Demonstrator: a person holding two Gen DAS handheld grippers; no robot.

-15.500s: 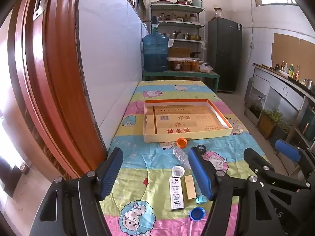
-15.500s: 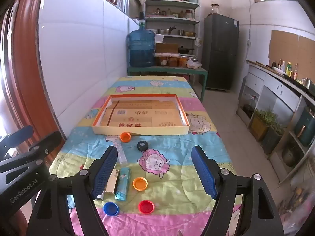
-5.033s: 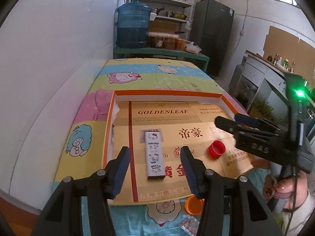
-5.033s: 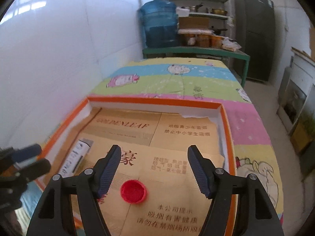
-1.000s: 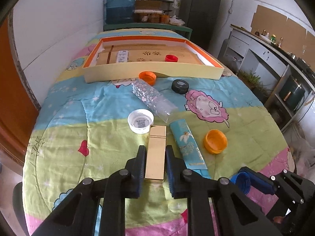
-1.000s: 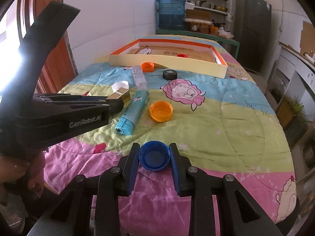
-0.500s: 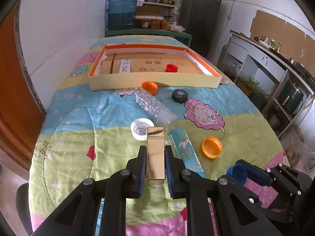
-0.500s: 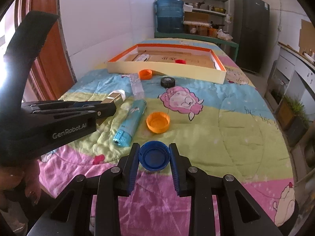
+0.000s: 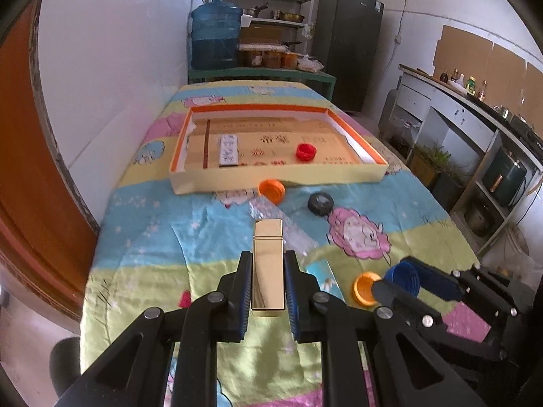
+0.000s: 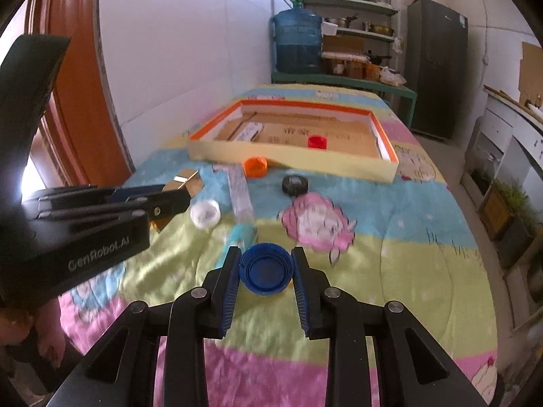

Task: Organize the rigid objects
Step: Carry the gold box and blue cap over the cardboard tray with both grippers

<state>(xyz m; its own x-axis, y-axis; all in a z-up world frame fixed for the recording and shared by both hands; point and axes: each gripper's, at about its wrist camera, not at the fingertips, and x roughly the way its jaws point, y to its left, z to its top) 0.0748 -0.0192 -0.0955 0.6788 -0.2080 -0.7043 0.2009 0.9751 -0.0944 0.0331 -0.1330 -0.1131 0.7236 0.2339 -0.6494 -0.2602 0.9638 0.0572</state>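
The table (image 9: 142, 237), under a cartoon-print quilt, runs along a white wall on its left, with an open floor aisle on its right; its near half has bare quilt around the scattered pieces. At the far end lies a shallow orange-rimmed box (image 9: 271, 178), holding a white carton (image 9: 228, 149) and a red cap (image 9: 306, 152). The left hand-held gripper (image 9: 268, 279) is pinching a gold box (image 9: 267, 257) lengthwise, lifted clear of the quilt. The right hand-held gripper (image 10: 265, 271) is clamped on a blue cap (image 10: 265, 269), also held above the quilt. Between the hand-held grippers and the box lie an orange cap (image 9: 271, 190) just beside the box's front wall, a black cap (image 9: 320, 204), and a clear plastic tube (image 10: 240, 192). The right wrist view alone shows a white cap (image 10: 205, 214) and the teal tube (image 10: 243, 234) just beyond the blue cap; the left wrist view alone shows a second orange cap (image 9: 363, 288) near the right hand-held gripper.
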